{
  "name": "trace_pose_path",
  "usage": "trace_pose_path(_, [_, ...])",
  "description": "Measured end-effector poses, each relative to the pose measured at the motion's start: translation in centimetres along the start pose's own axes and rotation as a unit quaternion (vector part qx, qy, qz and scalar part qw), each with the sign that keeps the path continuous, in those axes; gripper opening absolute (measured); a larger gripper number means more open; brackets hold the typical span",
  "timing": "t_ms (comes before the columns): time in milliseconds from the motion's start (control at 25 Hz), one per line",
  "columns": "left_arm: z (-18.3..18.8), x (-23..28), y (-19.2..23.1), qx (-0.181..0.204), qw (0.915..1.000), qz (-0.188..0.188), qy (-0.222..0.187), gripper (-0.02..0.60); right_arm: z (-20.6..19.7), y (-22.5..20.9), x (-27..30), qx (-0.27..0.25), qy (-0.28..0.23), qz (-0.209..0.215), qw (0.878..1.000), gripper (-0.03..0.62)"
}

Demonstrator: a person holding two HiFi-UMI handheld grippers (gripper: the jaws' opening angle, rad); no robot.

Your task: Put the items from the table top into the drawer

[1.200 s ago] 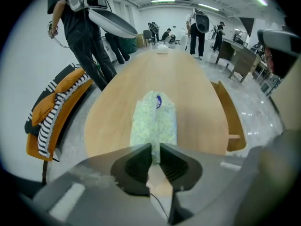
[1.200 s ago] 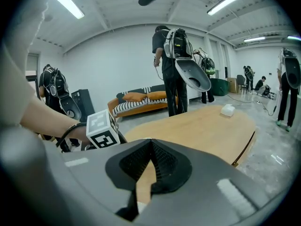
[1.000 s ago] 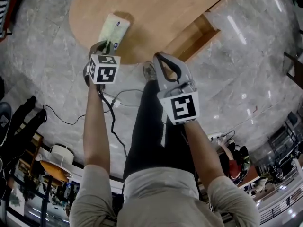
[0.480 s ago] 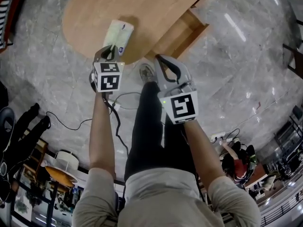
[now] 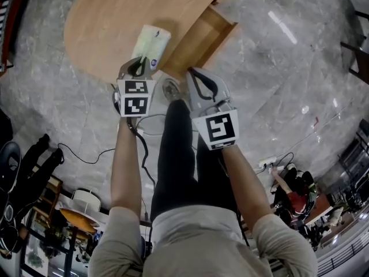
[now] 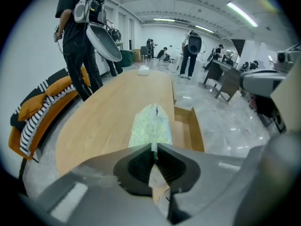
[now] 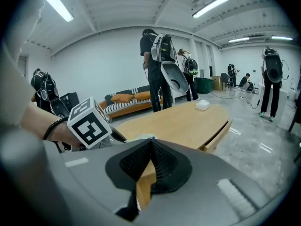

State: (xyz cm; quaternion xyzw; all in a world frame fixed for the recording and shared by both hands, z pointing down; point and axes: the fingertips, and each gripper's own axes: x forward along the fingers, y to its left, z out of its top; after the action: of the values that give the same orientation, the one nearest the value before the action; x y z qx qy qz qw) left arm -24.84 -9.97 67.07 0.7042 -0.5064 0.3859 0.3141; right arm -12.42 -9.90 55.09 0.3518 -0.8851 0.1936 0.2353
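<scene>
Nearest to me, the right gripper has its jaws pressed together with nothing between them. It hangs over the marble floor, short of the table. At its 9 o'clock is the left gripper's marker cube.

The left gripper sits at the table's near edge. Its jaws are clamped on the near seam of a pale green packet, and a thin strip of that seam shows between the pads. The rest of the packet runs away from the jaws toward 12 o'clock, over the wooden top. I cannot tell whether its far end rests on the wood or is lifted clear.

At the packet's 3 o'clock the drawer stands pulled out from the table's side. In my left gripper view I see no item inside it.

Farther along, a small white object lies on the table's far end. At 9 o'clock of the table, a striped orange cushion rests against the wall. Several people wearing backpack rigs stand beyond the table.
</scene>
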Motion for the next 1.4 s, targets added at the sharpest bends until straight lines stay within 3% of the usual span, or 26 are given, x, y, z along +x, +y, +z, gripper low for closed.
trace_pose_path(640, [0.9,1.0,-8.3,0.020,0.9996,-0.021,-0.002,0.028,-2.8,-4.0,-4.8,0.010,-0.012,-0.025,1.000,0.008])
trace_pose_path(920, [1.8,1.7,-11.0,0.043,0.9984,-0.038,0.000,0.028,-3.9,-5.2,-6.3,0.026,-0.004,-0.038,0.999,0.007])
trace_pose_path(1400, [1.3,3.5,-14.6,0.047,0.9977,-0.047,0.012,0.028,-5.8,-7.4,-8.4,0.058,0.005,-0.045,0.997,0.008])
